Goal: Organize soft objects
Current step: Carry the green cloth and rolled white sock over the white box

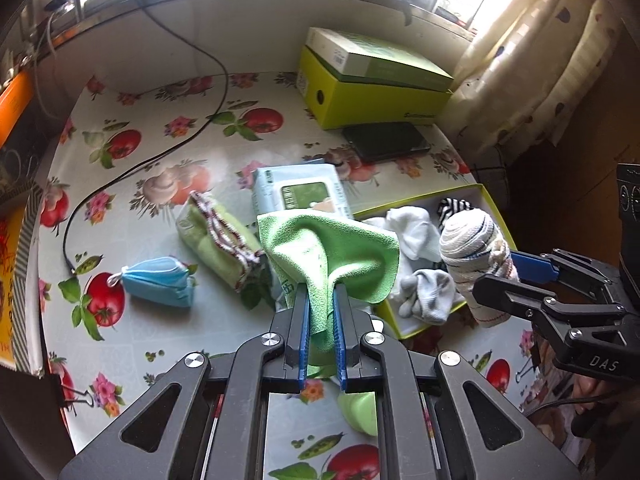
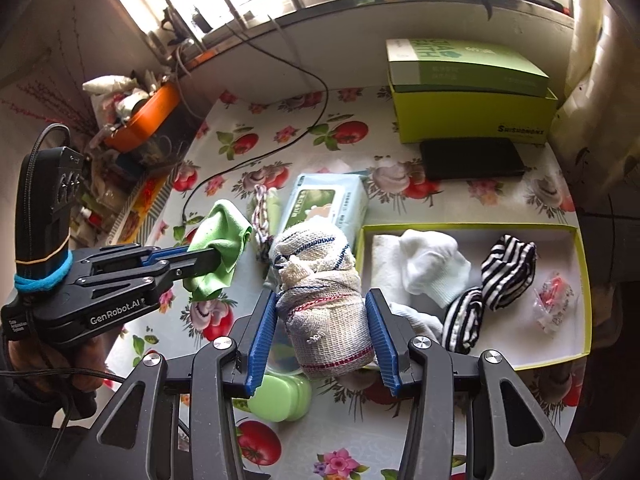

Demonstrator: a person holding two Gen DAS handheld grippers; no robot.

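A desk (image 1: 168,92) under a fruit-and-flower oilcloth, set below a barred window; the landmark is the open yellow-green box (image 1: 490,200) holding socks. Left wrist view: the left tool (image 1: 322,300) is clamped on a green cloth (image 1: 328,248), held up just left of the box; a blue face mask (image 1: 158,286) lies farther left of it. Right wrist view: the right tool (image 2: 322,320) grips a rolled woven towel (image 2: 320,300) between its blue pads, just left of the box (image 2: 582,280). Judged step: carrying both soft items to the box. Next move: bring each over the box's free floor, then release.
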